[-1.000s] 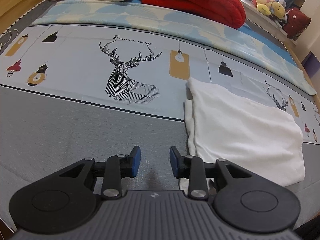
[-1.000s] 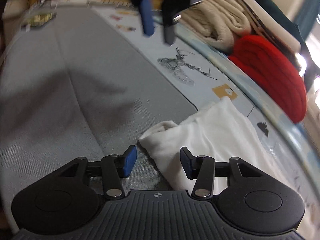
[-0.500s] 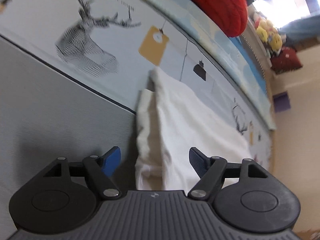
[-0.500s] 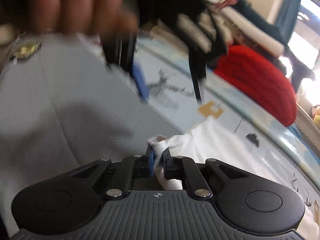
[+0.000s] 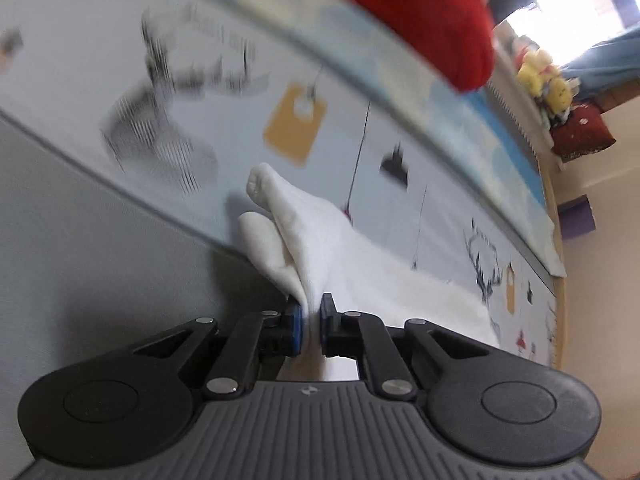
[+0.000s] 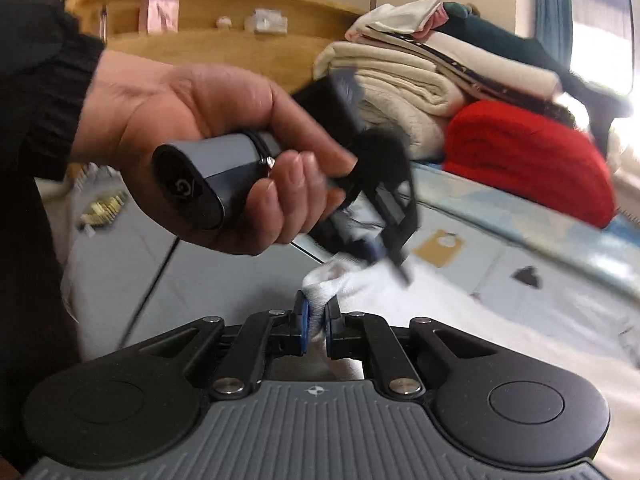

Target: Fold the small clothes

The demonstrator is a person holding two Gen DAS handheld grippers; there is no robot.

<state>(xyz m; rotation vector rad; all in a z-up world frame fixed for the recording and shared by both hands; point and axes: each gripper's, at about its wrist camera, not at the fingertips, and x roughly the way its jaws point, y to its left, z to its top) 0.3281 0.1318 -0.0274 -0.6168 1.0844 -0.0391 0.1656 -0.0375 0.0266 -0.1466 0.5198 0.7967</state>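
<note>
White garment (image 5: 352, 264) lies on the printed bedsheet (image 5: 404, 128), one bunched edge drawn up ahead of the left gripper (image 5: 310, 326), whose jaws are closing with cloth pinched between the blue pads. A second bunched corner sits clenched in the right gripper (image 6: 316, 326), just below and in front of the hand (image 6: 208, 152) carrying the other tool. Beyond both, a red blanket (image 6: 528, 156) adjoins a stack of folded cream bedding (image 6: 404, 96), apparently touching, though blur limits certainty.
</note>
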